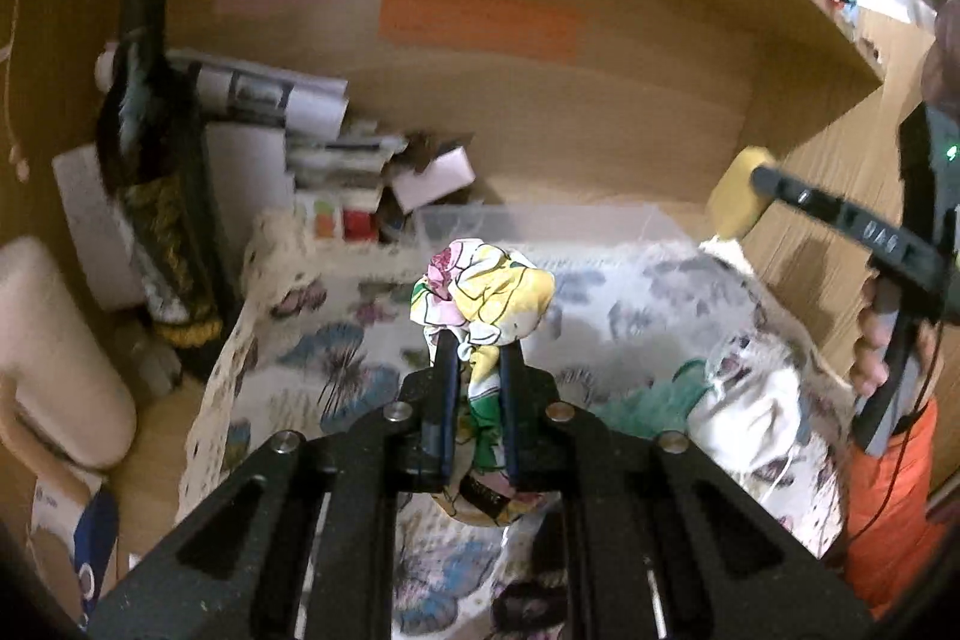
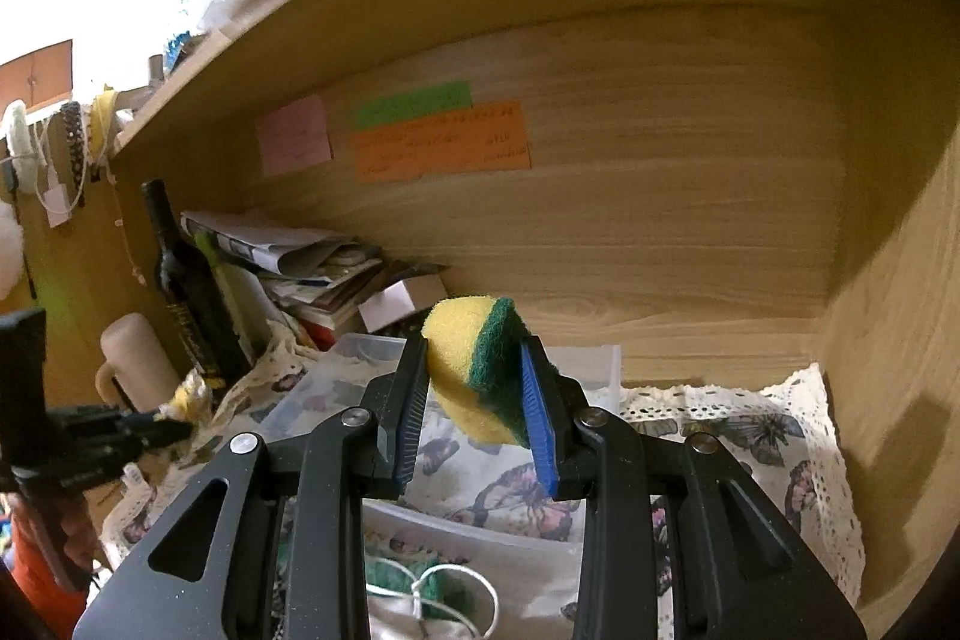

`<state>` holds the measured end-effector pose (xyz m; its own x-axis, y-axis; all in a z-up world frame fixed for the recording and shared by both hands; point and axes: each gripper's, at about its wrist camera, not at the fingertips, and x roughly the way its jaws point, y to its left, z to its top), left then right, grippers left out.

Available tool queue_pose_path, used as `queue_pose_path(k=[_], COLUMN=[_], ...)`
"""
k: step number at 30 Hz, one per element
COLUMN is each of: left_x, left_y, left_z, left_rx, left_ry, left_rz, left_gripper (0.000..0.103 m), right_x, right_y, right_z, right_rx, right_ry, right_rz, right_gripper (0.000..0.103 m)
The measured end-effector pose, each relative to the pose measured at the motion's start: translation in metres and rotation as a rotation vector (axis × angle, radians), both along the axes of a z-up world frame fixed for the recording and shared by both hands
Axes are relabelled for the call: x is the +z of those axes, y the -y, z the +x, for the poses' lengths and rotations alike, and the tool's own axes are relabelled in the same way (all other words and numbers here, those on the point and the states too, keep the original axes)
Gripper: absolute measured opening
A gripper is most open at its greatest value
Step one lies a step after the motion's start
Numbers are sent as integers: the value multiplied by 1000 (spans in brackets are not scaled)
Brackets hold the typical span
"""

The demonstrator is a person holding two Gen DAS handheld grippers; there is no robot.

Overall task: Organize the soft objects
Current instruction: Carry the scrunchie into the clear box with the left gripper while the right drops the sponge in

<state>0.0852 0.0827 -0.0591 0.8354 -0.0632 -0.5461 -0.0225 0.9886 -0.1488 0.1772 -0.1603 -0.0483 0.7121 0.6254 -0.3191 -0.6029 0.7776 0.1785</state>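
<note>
My left gripper (image 1: 474, 346) is shut on a bunched floral cloth (image 1: 483, 289) in yellow, pink and green, held above the butterfly-print tablecloth (image 1: 336, 340). My right gripper (image 2: 474, 358) is shut on a yellow sponge with a green scouring side (image 2: 474, 370), held above a clear plastic bin (image 2: 360, 358). The sponge (image 1: 737, 196) and the right gripper also show at the right of the left wrist view. A white cloth bag with a drawstring (image 1: 750, 406) and a green item (image 1: 636, 400) lie below in the bin.
A dark wine bottle (image 2: 186, 280), a stack of papers and boxes (image 2: 312, 268) and a cream mug (image 2: 132, 358) stand at the left. A wooden shelf back with sticky notes (image 2: 438, 136) is behind. A wooden side wall (image 2: 888, 370) stands at the right.
</note>
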Motion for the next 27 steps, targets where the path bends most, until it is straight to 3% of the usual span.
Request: queue_pose_path(k=[5, 18, 27], left_x=[4, -21, -42], left_y=[9, 18, 24], left_z=[28, 100, 125], left_rx=[-28, -57, -62], left_ry=[-1, -129, -199], left_rz=[4, 8, 38], left_gripper=[12, 12, 14], right_x=[-14, -52, -62], right_y=[-10, -31, -40], right_z=[14, 47, 48], right_rx=[1, 1, 20], right_ry=[-49, -175, -189], right_rz=[-45, -179, -255], right_gripper=[28, 28, 28])
